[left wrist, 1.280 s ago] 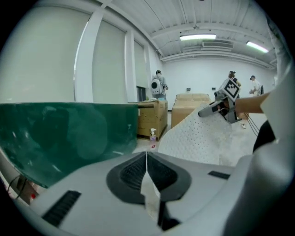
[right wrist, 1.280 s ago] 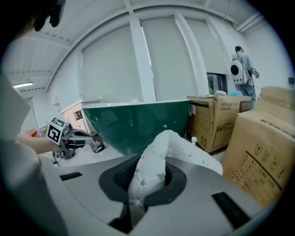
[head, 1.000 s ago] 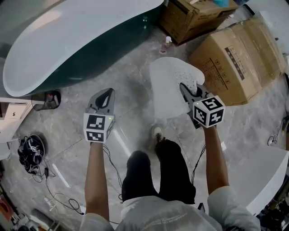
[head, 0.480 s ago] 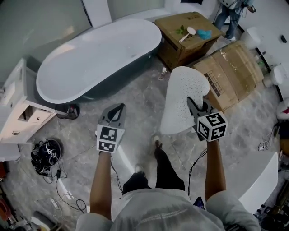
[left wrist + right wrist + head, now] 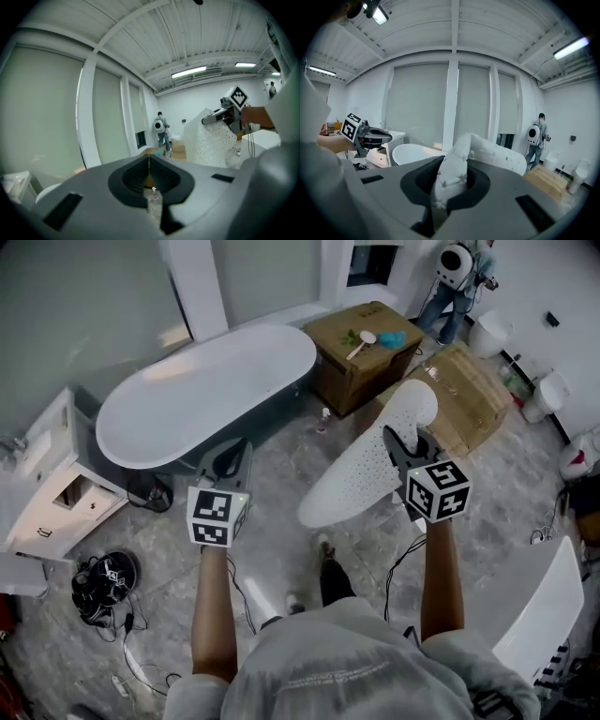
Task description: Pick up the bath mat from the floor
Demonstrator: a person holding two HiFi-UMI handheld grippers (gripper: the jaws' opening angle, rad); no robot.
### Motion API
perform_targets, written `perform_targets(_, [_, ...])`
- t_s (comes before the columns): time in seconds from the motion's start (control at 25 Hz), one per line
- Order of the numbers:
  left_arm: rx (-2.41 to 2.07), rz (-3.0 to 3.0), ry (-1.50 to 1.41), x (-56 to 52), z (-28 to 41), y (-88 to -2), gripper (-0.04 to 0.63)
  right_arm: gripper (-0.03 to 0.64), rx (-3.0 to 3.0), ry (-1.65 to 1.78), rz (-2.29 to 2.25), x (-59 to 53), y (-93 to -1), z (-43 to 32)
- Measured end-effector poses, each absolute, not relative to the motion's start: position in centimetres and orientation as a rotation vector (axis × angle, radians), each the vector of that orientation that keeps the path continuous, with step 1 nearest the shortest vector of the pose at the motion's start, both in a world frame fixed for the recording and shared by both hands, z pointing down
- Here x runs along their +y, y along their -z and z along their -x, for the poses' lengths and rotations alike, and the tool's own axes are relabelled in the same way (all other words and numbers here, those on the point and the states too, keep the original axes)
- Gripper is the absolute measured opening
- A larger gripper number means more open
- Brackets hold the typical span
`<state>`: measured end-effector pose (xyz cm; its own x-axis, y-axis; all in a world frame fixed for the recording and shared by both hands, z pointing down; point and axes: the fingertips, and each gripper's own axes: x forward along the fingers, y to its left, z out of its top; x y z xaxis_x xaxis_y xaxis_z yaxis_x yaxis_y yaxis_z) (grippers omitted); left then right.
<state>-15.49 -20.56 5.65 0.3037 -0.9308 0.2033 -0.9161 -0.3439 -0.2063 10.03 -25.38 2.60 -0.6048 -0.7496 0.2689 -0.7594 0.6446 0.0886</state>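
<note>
The bath mat (image 5: pixel 366 470) is white, perforated and stiffly curved. It hangs clear of the floor, slanting from upper right to lower left in the head view. My right gripper (image 5: pixel 401 448) is shut on the mat's right edge; in the right gripper view the mat (image 5: pixel 497 152) is pinched between the jaws of that gripper (image 5: pixel 451 165) and curls away to the right. My left gripper (image 5: pixel 232 457) is held up beside it, apart from the mat, jaws together on nothing (image 5: pixel 150 163). The left gripper view shows the mat (image 5: pixel 206 143) hanging from the right gripper (image 5: pixel 216 118).
A dark-sided bathtub (image 5: pixel 206 390) lies ahead on the left, with a white cabinet (image 5: pixel 47 498) beside it. Two cardboard boxes (image 5: pixel 361 357) (image 5: pixel 469 395) stand ahead on the right. A small bottle (image 5: pixel 323 418), coiled cables (image 5: pixel 103 577) and a white panel (image 5: pixel 539 606) are on the floor. A person (image 5: pixel 455 273) stands far back.
Both grippers have risen well above the floor. The mat has come up with the right gripper and now slants lower to the left. More of the room shows.
</note>
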Motion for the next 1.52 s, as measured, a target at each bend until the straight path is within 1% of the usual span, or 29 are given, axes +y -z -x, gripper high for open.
perform_targets(0.16, [1.728,2.451,0.398,-17.8,15.3,-1.7,0.018,0.037,-2.591,-0.003,-1.259,-22.1,0.0,-9.8])
perform_targets(0.44, [1.681,2.437,0.373,-12.8,15.0,1.5,0.018,0.037,-2.611,0.019,-1.283,-16.8,2.3,-8.9])
perform_targets(0.88, [1.643,2.413,0.345,-7.6,14.5,2.8,0.018,0.037,-2.647,0.068,-1.240,-11.3,3.4,-7.1])
perform_targets(1.2, [1.629,2.428,0.397,-6.8,14.1,1.7,0.018,0.037,-2.661,0.075,-1.173,-10.4,3.2,-5.8])
perform_targets(1.52, [1.649,2.429,0.373,-6.7,14.7,1.2,0.018,0.037,-2.666,0.061,-1.139,-10.4,2.7,-4.7])
